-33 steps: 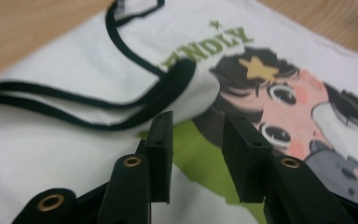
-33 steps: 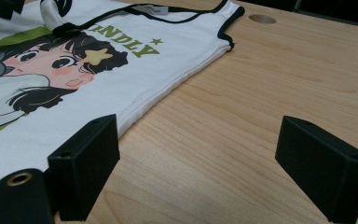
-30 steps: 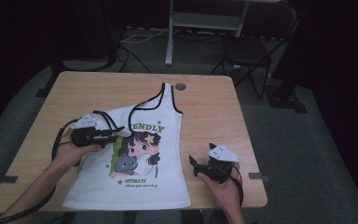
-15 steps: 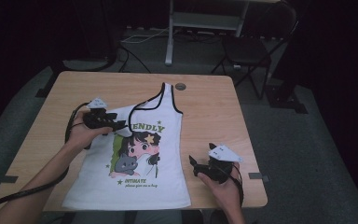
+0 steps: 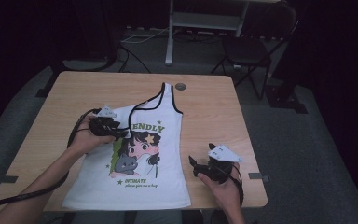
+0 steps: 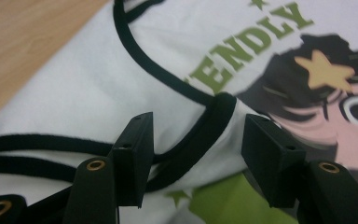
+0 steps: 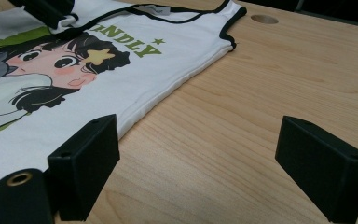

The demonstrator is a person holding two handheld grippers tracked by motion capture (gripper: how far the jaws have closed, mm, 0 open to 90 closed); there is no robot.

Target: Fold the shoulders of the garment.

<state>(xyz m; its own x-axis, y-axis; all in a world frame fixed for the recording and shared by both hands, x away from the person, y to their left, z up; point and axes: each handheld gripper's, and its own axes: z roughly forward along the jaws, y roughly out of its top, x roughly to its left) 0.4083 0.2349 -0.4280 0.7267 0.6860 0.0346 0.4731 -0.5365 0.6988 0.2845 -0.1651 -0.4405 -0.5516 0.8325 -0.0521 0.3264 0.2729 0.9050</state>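
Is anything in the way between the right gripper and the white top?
Nothing visible. Bare wooden table lies between the open right gripper and the near side edge of the white top. The left gripper is over at the folded strap.

Bare desk (image 5: 209,116) lies open right of the tank top (image 5: 140,182) and along the far edge. My left gripper (image 5: 116,133) sits on the folded strap; my right gripper (image 5: 196,167) has free wood ahead.
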